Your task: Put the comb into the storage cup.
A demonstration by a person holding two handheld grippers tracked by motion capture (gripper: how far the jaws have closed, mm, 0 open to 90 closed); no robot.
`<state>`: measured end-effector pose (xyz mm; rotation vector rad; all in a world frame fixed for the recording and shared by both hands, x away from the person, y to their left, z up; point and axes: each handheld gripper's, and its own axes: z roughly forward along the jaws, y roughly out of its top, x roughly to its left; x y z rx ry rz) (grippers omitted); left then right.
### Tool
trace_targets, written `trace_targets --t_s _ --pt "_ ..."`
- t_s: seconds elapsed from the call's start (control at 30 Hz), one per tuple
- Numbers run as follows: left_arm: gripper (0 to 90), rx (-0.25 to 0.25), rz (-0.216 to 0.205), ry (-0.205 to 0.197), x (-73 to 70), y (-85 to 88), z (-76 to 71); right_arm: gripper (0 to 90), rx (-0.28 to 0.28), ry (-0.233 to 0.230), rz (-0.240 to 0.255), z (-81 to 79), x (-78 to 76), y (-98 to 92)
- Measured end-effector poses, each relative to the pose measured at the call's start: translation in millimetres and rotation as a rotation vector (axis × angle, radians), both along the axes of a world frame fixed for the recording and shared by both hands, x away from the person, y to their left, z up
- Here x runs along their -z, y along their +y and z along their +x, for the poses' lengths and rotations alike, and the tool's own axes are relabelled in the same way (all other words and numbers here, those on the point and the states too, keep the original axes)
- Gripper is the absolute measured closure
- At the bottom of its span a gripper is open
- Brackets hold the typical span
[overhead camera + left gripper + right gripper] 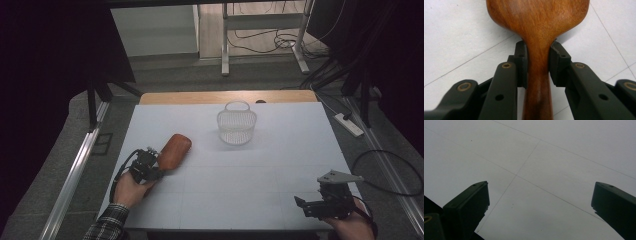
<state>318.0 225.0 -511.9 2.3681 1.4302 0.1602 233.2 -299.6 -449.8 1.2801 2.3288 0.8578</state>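
Observation:
A brown wooden spoon (174, 150) with a broad rounded head lies on the white table (250, 190) at the left, its head pointing away from the person. My left gripper (159, 167) is shut on its narrow neck. In the left gripper view both pads (522, 62) press on the sides of the neck (538, 75), just below the head (539, 22). My right gripper (300, 206) rests near the table's front right corner, pointing left. Its jaws stand wide open over bare table, and my right gripper (541, 187) has nothing between them.
A clear mesh basket (236, 125) with a small handle stands upright toward the back middle of the table. A wooden strip (225, 96) runs along the far edge. Beyond it are desk legs and cables on the floor.

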Motion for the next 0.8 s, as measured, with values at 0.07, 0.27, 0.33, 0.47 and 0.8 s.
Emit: trace_targets --t_s 0.07,0.27,0.33,0.47,0.8 --pt "71.0 -0.005 -0.027 0.005 0.2 2.7 0.4 1.8 0.0 -0.001 0.0 -0.1 -0.1 0.1" --pt "71.7 0.001 -0.046 -0.019 -2.0 4.0 -0.2 1.8 -0.001 -0.002 0.0 -0.2 -0.2 0.1" --pt "71.8 0.002 -0.053 -0.022 -2.0 4.4 -0.3 1.8 -0.001 -0.002 0.0 -0.2 -0.2 0.1" --pt "71.8 0.01 -0.083 -0.022 -3.3 6.3 -1.1 1.8 -0.001 -0.002 0.0 -0.3 -0.2 0.1" --pt "71.8 0.028 -0.112 -0.068 -10.2 3.6 -5.4 1.8 -0.002 -0.006 0.001 -0.6 -0.3 0.1"
